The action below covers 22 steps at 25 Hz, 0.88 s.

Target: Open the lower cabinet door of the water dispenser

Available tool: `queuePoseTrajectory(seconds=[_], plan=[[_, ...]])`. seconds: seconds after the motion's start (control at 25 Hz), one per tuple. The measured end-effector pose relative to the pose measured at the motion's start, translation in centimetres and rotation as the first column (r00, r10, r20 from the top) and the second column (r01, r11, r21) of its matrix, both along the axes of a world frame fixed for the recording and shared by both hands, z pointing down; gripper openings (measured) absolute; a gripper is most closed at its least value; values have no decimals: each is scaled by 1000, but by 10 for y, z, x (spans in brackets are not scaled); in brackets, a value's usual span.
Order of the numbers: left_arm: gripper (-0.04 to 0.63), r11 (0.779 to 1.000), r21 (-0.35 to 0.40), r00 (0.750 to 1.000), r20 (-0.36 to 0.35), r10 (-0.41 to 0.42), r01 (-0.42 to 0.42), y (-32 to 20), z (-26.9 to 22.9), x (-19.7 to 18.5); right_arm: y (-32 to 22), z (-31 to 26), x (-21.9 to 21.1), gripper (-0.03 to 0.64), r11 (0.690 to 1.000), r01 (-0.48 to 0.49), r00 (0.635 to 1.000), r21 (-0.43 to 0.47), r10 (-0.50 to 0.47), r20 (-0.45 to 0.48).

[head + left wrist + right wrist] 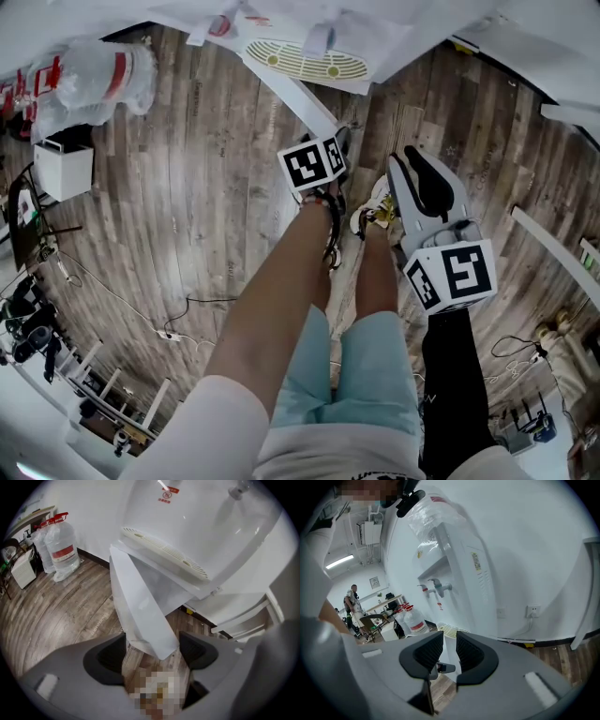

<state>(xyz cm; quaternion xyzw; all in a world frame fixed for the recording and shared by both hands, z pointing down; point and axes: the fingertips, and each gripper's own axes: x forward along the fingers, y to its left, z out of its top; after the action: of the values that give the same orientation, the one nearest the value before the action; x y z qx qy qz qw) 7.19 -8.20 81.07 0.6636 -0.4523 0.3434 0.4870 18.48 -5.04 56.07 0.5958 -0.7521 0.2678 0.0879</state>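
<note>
Now left claw [152,641] wide apart astride the cabinet door [140,602]; right claw [450,644] narrowly apart, empty; red label [167,495] unreadable

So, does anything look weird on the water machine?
Only the lower cabinet door: it stands swung wide open below the drip tray of the water dispenser, its free edge between the left gripper's spread fingers. Nothing looks spilled or broken.
</note>
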Motion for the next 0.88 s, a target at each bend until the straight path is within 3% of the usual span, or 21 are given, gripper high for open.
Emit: queuePoseTrajectory(seconds=[0.88], plan=[[410,996,-2,995,40,89,-89,23,-4,-84,-14,-3,-93,84,993,115,993,-16,-115,-15]])
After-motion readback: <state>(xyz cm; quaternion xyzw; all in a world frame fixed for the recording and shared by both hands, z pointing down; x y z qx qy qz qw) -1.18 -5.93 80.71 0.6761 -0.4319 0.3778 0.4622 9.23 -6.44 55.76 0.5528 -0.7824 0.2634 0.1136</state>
